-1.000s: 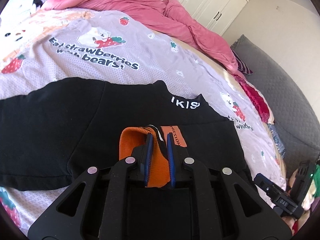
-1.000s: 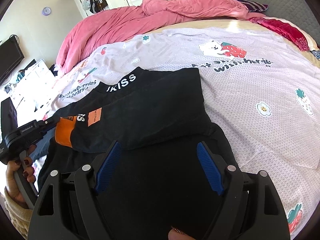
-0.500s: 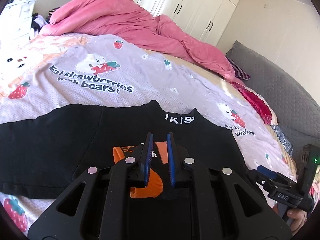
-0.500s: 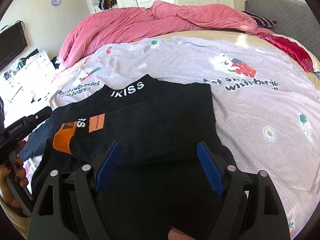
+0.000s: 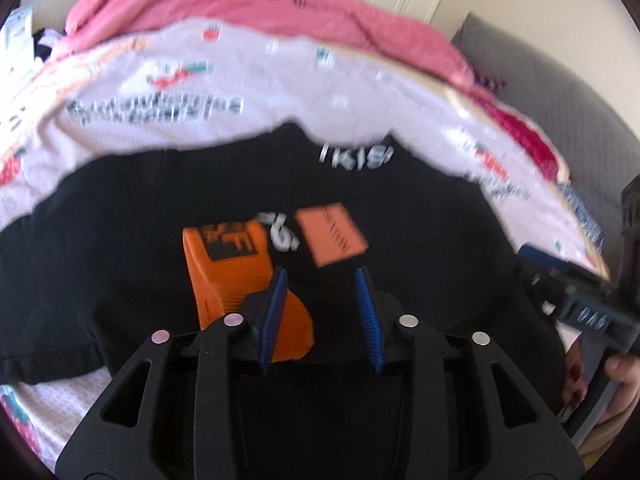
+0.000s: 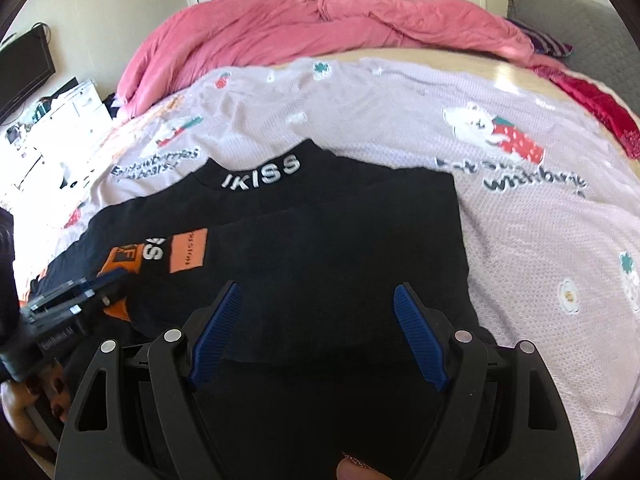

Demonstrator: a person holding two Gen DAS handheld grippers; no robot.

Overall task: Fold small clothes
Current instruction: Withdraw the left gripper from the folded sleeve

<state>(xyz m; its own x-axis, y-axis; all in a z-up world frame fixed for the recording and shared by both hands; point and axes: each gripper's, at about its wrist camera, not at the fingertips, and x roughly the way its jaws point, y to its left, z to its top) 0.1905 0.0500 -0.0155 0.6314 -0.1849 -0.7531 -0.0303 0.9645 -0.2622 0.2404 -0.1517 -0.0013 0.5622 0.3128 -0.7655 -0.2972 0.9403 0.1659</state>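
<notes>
Now left hand-held gripper point(image 5: 322, 276) just opening, orange cuff point(image 5: 240, 276) released; right hand-held gripper point(image 6: 318, 300) wide apart, empty.

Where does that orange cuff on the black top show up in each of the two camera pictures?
Left wrist view: the orange cuff lies left of centre, just beyond the left gripper.
Right wrist view: it sits at the far left, partly hidden by the left gripper.
Shared landmark: the white collar lettering.
</notes>
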